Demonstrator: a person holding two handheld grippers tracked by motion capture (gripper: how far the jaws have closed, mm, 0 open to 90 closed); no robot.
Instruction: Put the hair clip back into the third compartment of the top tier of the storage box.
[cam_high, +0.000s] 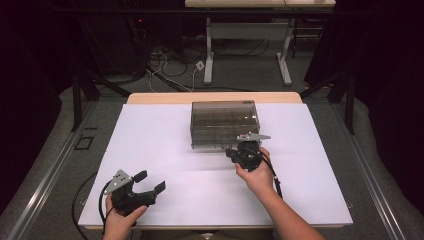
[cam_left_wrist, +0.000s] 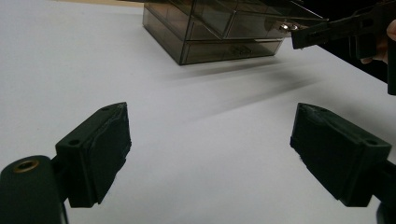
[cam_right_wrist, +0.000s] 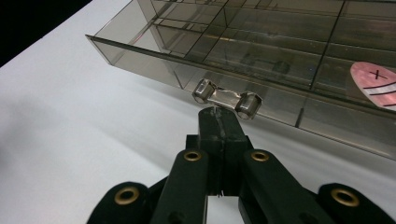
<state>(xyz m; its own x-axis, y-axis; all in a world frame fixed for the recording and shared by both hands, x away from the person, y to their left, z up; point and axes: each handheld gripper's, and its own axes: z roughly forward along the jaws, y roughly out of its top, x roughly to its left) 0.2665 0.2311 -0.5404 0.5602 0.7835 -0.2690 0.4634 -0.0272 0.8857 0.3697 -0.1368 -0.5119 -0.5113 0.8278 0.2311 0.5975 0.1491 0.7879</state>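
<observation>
Jaws of my right hand-held gripper (cam_right_wrist: 219, 119) are pressed together at the metal handle (cam_right_wrist: 227, 99) of the smoky plastic box (cam_high: 224, 122), mid-table (cam_high: 165, 145); my left hand-held gripper (cam_high: 150, 181) gapes wide, holding nothing.

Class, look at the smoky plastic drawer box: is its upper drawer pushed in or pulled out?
Pulled out slightly. In the right gripper view, the upper drawer juts past the box front, the right gripper shut at its metal handle.

Room dim, bkgd near black – white table (cam_high: 165, 150) evenly lit from above. Soft shadows under smoked plastic box (cam_high: 224, 122). High view low-res, grainy. Gripper views sharper – near jaws slightly soft, glint on metal handle (cam_right_wrist: 227, 99).
</observation>
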